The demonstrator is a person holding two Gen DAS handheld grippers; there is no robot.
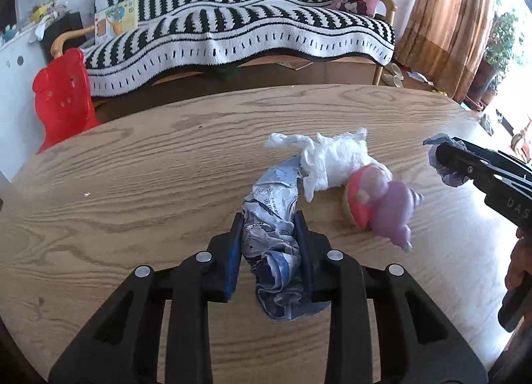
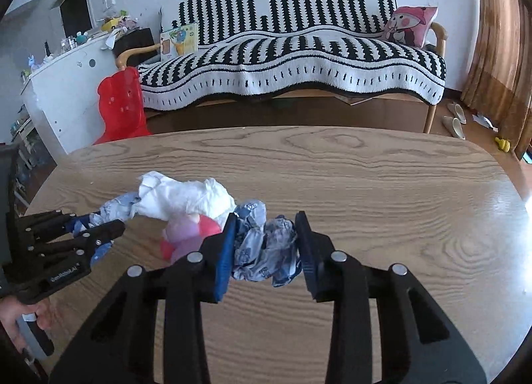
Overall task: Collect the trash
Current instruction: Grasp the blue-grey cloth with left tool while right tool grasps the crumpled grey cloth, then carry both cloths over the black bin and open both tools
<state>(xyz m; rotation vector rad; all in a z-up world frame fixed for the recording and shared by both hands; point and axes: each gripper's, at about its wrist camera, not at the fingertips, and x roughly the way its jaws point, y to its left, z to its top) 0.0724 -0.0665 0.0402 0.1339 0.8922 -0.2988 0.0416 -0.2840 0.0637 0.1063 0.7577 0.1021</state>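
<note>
While clamping crumpled wrappers in left gripper (image 1: 269, 231) and right gripper (image 2: 266, 234), lift clear of tissue (image 1: 332, 157) ahead.

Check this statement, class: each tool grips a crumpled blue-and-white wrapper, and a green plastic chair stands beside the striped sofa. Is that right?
Not quite. The plastic chair is red, not green, as the right wrist view shows. The rest holds: the left tool and right tool each grip a crumpled blue-and-white wrapper, and the chair stands beside the striped sofa.

Bright daylight from right (window glare); fisheye-warped edges.
</note>
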